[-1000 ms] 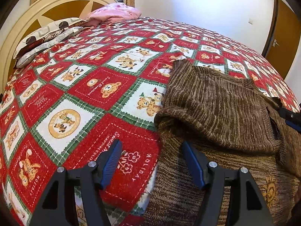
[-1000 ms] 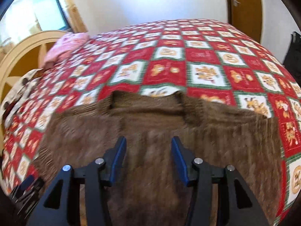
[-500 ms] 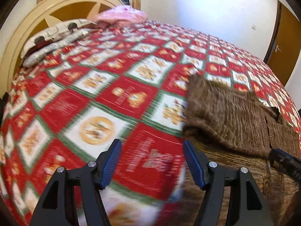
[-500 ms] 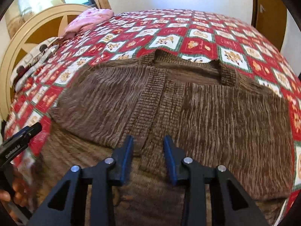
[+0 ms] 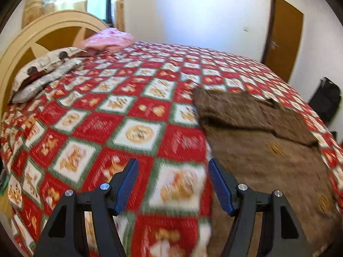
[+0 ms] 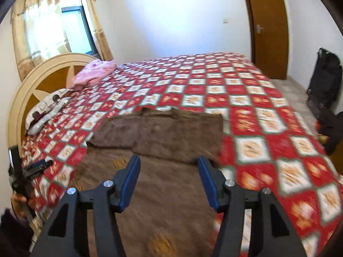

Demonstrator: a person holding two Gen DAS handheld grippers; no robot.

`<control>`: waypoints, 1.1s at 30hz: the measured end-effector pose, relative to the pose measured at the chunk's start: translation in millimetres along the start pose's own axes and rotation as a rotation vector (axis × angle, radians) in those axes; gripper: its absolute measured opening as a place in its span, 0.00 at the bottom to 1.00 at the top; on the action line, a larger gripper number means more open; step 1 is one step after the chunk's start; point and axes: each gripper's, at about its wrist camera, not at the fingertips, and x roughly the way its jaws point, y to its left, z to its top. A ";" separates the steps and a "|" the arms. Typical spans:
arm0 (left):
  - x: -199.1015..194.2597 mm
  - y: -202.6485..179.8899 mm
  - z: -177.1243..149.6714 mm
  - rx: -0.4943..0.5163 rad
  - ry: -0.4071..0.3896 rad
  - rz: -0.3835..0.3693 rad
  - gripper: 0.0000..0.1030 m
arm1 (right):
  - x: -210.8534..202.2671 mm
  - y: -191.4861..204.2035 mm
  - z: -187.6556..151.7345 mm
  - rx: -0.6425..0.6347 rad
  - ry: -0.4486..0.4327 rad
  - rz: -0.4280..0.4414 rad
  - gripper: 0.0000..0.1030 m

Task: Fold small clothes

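A brown knitted sweater (image 6: 163, 150) lies flat on the red checked bedspread (image 6: 257, 128), its two sides folded in over the middle. In the left wrist view the sweater (image 5: 257, 132) is to the right. My left gripper (image 5: 172, 171) is open and empty, above the bedspread (image 5: 107, 117) just left of the sweater's edge. My right gripper (image 6: 168, 169) is open and empty, raised above the sweater's lower half. The left gripper also shows at the left edge of the right wrist view (image 6: 32, 169), held in a hand.
A cream and wood headboard (image 6: 42, 77) stands at the bed's left end, with patterned pillows (image 5: 42, 70) and a pink pillow (image 6: 92, 75). A wooden door (image 6: 270, 27) is at the far right. Black bags (image 6: 323, 79) sit on the floor to the right.
Both grippers have pulled back and up from the sweater. The right gripper's jaws have opened wider. The left gripper has shifted left, away from the sweater's edge.
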 end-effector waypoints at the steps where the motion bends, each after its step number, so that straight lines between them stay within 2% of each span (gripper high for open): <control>1: -5.9 -1.5 -4.9 0.014 0.005 -0.013 0.66 | -10.1 -2.0 -4.3 -0.010 -0.003 -0.019 0.58; 6: -41.0 -18.5 -39.6 0.145 0.015 -0.038 0.66 | -71.5 -15.5 -34.3 -0.037 -0.028 -0.124 0.58; 9: -51.8 -27.3 -64.0 0.201 0.056 -0.084 0.66 | -91.3 -25.1 -51.3 0.006 -0.034 -0.100 0.58; 12: -58.1 -32.8 -86.3 0.234 0.092 -0.119 0.66 | -89.7 -24.4 -70.6 0.021 -0.009 -0.071 0.57; 17: -54.4 -35.4 -116.9 0.208 0.172 -0.177 0.66 | -76.5 -18.2 -106.8 -0.011 0.078 -0.033 0.57; 19: -46.1 -38.2 -121.4 0.204 0.225 -0.188 0.66 | -75.1 -16.9 -112.9 -0.014 0.091 -0.012 0.57; 21: -43.8 -38.6 -124.9 0.180 0.235 -0.203 0.66 | -77.4 -16.5 -114.5 -0.020 0.089 -0.004 0.57; 23: -42.3 -40.2 -128.7 0.159 0.250 -0.232 0.66 | -82.6 -18.3 -115.1 -0.024 0.087 -0.011 0.57; 26: -39.3 -45.6 -134.5 0.166 0.263 -0.233 0.66 | -92.4 -27.3 -119.2 -0.004 0.106 -0.055 0.57; 29: -40.2 -47.5 -138.6 0.171 0.246 -0.225 0.66 | -112.9 -35.2 -122.9 0.007 0.094 -0.073 0.57; 33: -40.1 -46.5 -139.3 0.157 0.232 -0.223 0.66 | -147.4 -43.9 -116.7 0.033 -0.002 -0.046 0.57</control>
